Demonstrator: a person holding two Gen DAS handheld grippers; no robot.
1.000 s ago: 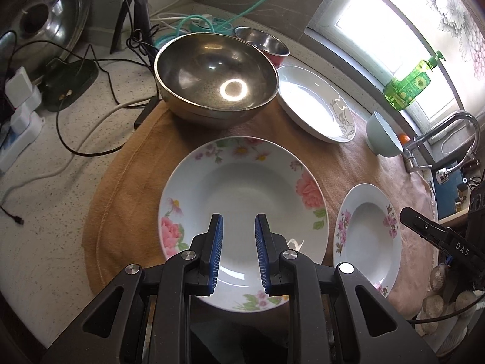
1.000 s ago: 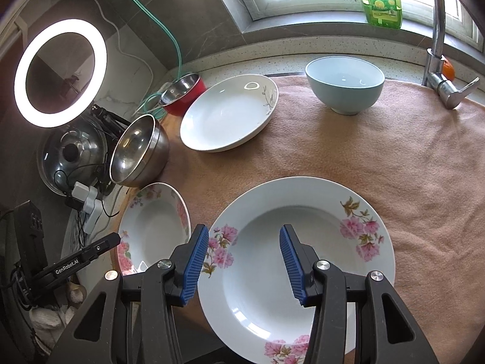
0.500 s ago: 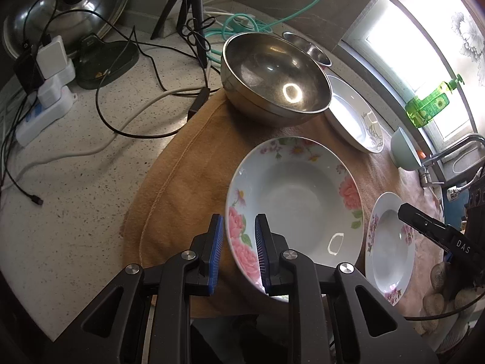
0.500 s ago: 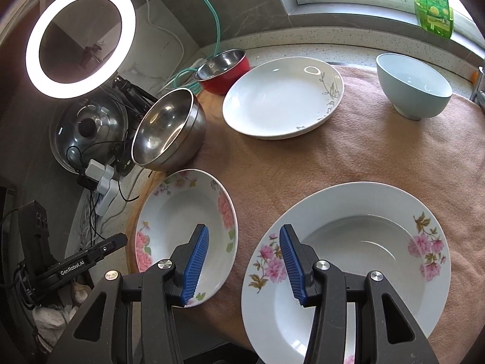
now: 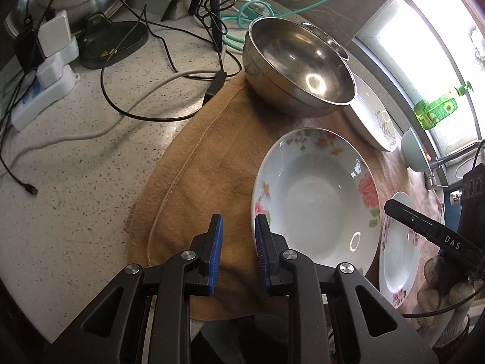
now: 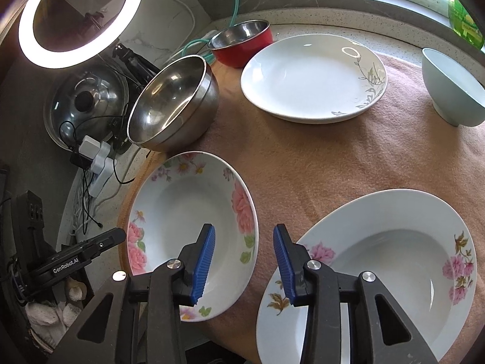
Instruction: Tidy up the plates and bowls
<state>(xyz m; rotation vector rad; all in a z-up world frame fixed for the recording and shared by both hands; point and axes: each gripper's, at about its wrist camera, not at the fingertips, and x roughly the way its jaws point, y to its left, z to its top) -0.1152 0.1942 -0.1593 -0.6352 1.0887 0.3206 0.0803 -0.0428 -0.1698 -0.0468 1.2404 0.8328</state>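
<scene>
A deep plate with pink roses lies on the tan cloth. My left gripper hangs over the cloth at that plate's left rim, open with a narrow gap and only cloth between its fingers. My right gripper straddles the same plate's right rim; its jaws are closing and the pads are clear of the rim. A larger floral plate lies to the right. Behind stand a steel bowl, a white leaf-patterned plate, a red bowl and a pale bowl.
A power strip, loose cables and a pot lid crowd the counter left of the cloth. A lit ring light stands at the back left. A tap and a green bottle are by the window.
My left gripper slid from over the rose plate's middle to its left rim. My right gripper moved left off the larger plate onto the rose plate's right rim, and its jaws narrowed.
</scene>
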